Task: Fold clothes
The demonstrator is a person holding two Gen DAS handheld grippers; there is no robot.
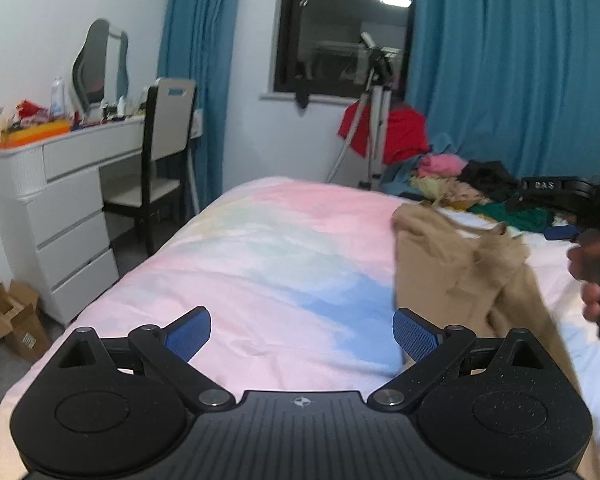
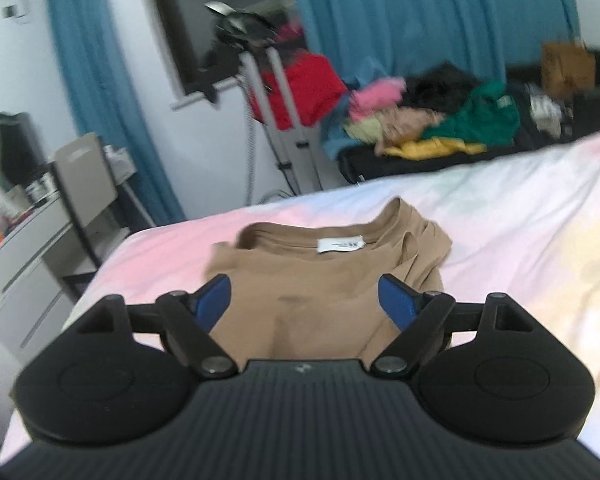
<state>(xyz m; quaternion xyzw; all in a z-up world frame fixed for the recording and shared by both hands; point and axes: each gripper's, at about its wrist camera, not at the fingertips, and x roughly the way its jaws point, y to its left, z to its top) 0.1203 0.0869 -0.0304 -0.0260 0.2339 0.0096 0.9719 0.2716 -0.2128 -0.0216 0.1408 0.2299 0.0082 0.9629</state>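
Observation:
A tan T-shirt lies on the pastel bedspread, collar and white label away from me, partly folded with a bunched sleeve on its right. My right gripper is open and empty, just above the shirt's near part. In the left wrist view the same shirt lies rumpled at the right. My left gripper is open and empty over the bare bedspread, left of the shirt. The right gripper's body and the hand holding it show at the right edge.
A pile of mixed clothes lies beyond the bed's far edge. A tripod with a red garment stands by the window. A white dresser and a chair stand left of the bed. A cardboard box is on the floor.

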